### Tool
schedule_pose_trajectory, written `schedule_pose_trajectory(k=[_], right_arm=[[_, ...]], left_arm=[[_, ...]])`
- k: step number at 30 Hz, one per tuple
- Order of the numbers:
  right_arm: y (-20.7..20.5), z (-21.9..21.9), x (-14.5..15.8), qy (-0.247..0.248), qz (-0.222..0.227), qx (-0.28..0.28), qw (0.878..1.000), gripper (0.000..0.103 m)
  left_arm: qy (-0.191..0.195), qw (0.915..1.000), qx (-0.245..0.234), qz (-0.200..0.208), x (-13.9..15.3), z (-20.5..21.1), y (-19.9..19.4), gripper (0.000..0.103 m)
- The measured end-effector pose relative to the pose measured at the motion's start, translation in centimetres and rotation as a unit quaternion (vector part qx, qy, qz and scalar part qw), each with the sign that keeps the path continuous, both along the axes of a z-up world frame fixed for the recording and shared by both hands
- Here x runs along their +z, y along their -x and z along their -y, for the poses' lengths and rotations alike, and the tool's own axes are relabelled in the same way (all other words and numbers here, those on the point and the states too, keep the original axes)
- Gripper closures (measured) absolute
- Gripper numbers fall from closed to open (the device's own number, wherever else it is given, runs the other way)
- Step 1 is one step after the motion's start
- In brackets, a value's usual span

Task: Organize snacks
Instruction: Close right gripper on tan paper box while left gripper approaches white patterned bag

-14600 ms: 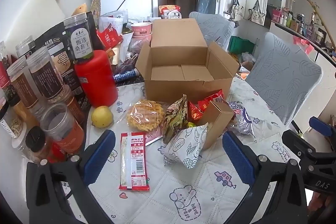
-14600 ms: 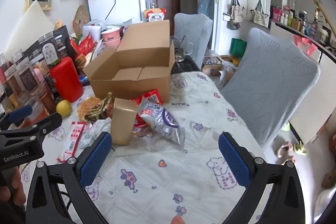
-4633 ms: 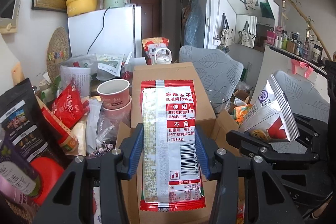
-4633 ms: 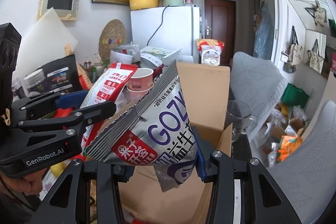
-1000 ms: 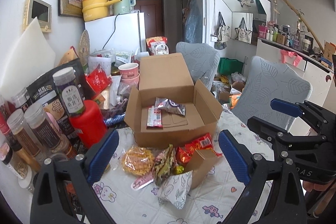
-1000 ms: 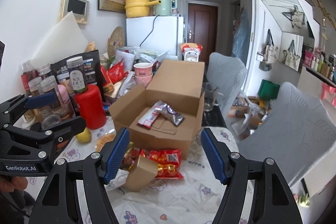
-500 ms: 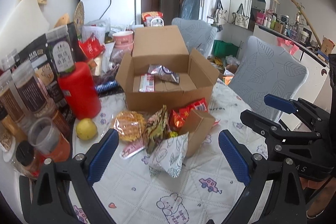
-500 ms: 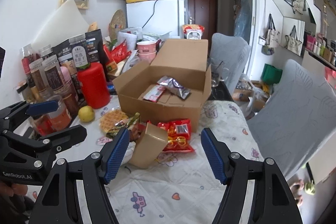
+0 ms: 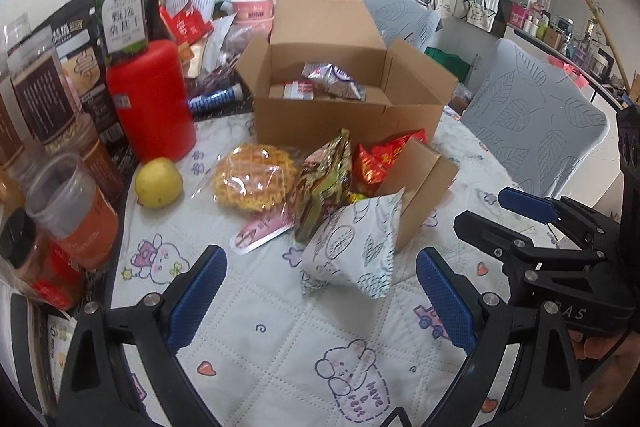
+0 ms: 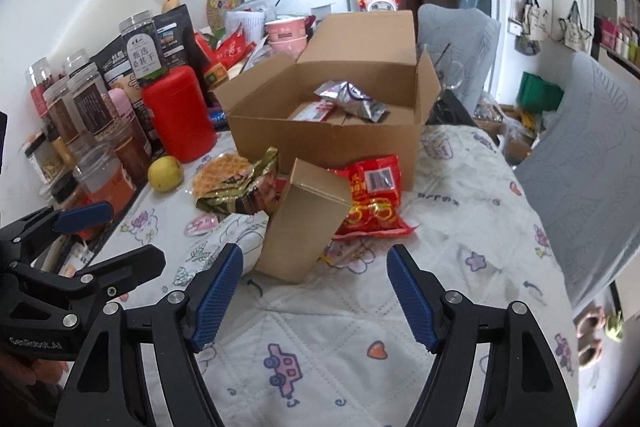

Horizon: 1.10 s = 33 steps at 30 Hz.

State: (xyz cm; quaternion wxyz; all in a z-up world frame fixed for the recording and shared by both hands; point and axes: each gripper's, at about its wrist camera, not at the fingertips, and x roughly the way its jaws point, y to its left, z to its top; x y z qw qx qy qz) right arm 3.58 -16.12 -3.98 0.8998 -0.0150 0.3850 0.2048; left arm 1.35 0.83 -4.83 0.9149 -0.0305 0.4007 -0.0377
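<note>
Snacks: loose pile sits mid-tabletop, in front of the cardboard box. My left gripper is spread wide, nothing in it, with the white patterned pouch just ahead. Right gripper has just been opening, jaws empty, small brown carton leaning right ahead. Beyond: red bag, waffle pack. Silver bag and a red packet lie inside the box.

So the open cardboard box sits mid-table with two snack packets inside. Right in front of it there's a pile: waffle pack on the left, small carton leaning, maybe on the foil bag beside it. Jars line the left edge.
</note>
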Motion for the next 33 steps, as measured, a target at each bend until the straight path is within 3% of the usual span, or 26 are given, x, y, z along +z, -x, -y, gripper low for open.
schedule_pose_trajectory(k=[10,18,20,21,23,33], right_arm=[[-2.8,-1.1,-2.6,-0.044,-0.043,-0.007,0.998,0.023],[-5.3,-1.2,-3.2,-0.092,-0.059,-0.021,0.994,0.023],[-5.7,-1.0,-3.3,-0.104,-0.059,-0.020,0.993,0.028],[-5.9,-0.9,-3.2,-0.110,-0.059,-0.018,0.992,0.042],[-6.1,-0.9,-3.2,-0.113,-0.062,-0.016,0.992,0.056],[-4.5,1.5,-1.3,-0.107,-0.033,-0.018,0.994,0.059]], left_arm=[[0.032,0.9986,0.024,-0.034,-3.0,-2.5,-0.9,0.006],[0.042,0.9984,0.009,-0.036,-2.9,-2.6,-1.5,0.006],[0.050,0.9982,0.001,-0.034,-2.6,-2.4,-1.6,0.006],[0.052,0.9981,-0.004,-0.033,-2.5,-2.2,-1.7,0.006],[0.055,0.9978,-0.018,-0.031,-2.3,-1.7,-1.9,0.006],[0.015,0.9973,-0.065,-0.031,-3.7,1.8,-3.4,0.006]])
